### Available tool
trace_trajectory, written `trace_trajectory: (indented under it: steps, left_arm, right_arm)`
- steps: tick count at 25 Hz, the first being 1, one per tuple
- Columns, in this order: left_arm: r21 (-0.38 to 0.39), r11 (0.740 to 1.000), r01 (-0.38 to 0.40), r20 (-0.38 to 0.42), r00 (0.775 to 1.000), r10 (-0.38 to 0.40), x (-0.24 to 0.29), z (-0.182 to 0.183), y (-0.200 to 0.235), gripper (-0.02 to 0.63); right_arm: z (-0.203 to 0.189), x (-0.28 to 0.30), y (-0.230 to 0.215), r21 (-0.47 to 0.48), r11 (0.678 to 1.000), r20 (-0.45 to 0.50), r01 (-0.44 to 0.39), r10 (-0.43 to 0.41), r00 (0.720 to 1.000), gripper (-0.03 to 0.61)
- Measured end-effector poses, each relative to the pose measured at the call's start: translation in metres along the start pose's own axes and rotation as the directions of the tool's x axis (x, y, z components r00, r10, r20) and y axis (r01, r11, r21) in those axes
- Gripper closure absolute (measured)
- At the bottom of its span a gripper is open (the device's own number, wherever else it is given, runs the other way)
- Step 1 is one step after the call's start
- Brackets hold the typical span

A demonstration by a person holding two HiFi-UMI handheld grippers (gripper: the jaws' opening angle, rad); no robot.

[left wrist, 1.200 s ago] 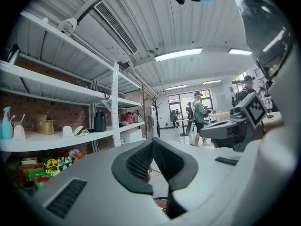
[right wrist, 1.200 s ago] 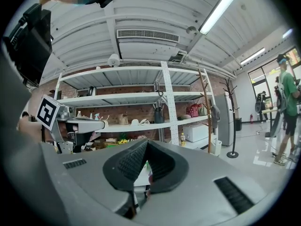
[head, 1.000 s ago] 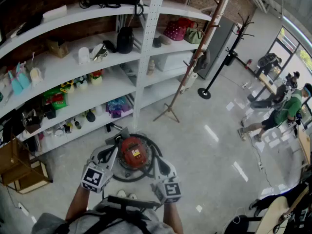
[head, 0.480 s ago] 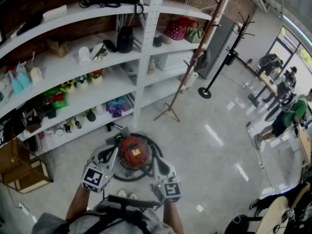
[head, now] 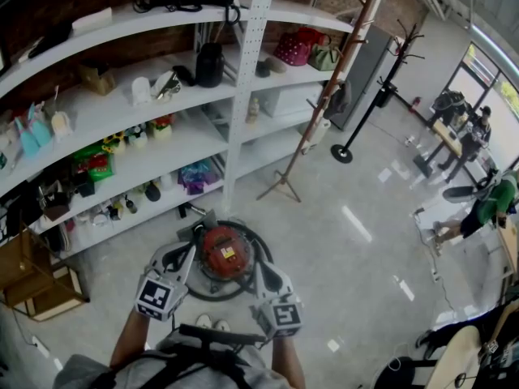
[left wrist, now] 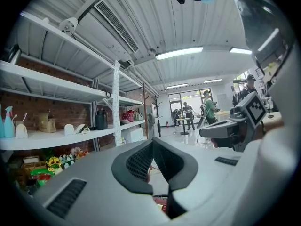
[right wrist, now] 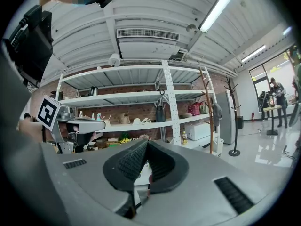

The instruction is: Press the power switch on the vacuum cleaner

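In the head view a round red vacuum cleaner [head: 225, 250] stands on the floor below me, ringed by its black hose [head: 261, 245]. My left gripper [head: 190, 251] hangs at its left side and my right gripper [head: 259, 269] at its right front, both above it and apart from it. In the left gripper view the left gripper [left wrist: 152, 143] has its dark pads closed together with nothing held, and a sliver of red vacuum [left wrist: 160, 202] shows beneath. The right gripper [right wrist: 146, 144] is likewise shut and empty in its own view.
White shelving [head: 122, 128] full of small goods runs along the brick wall behind the vacuum, with a white upright post [head: 243, 96]. A coat stand [head: 284, 186] and a black pole stand [head: 342, 154] are on the floor to the right. People [head: 486, 205] are at the far right.
Both grippers and the vacuum cleaner stay put. A person in green at the far right has shifted along the floor.
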State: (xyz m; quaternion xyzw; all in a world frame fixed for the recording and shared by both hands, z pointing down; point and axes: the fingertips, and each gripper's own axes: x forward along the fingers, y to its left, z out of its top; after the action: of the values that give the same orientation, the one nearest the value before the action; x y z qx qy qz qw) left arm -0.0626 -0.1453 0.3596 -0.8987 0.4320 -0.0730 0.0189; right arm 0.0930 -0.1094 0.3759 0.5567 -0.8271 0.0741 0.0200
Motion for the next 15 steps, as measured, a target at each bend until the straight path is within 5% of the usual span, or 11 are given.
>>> trace_trajectory:
  steps: [15]
  left_arm:
    - [-0.014, 1.0, 0.003, -0.002, 1.0, -0.003, -0.0056, -0.0026, 0.0035, 0.604]
  right_arm:
    - [0.0, 0.0001, 0.007, 0.004, 1.0, -0.002, -0.007, 0.007, 1.0, 0.577]
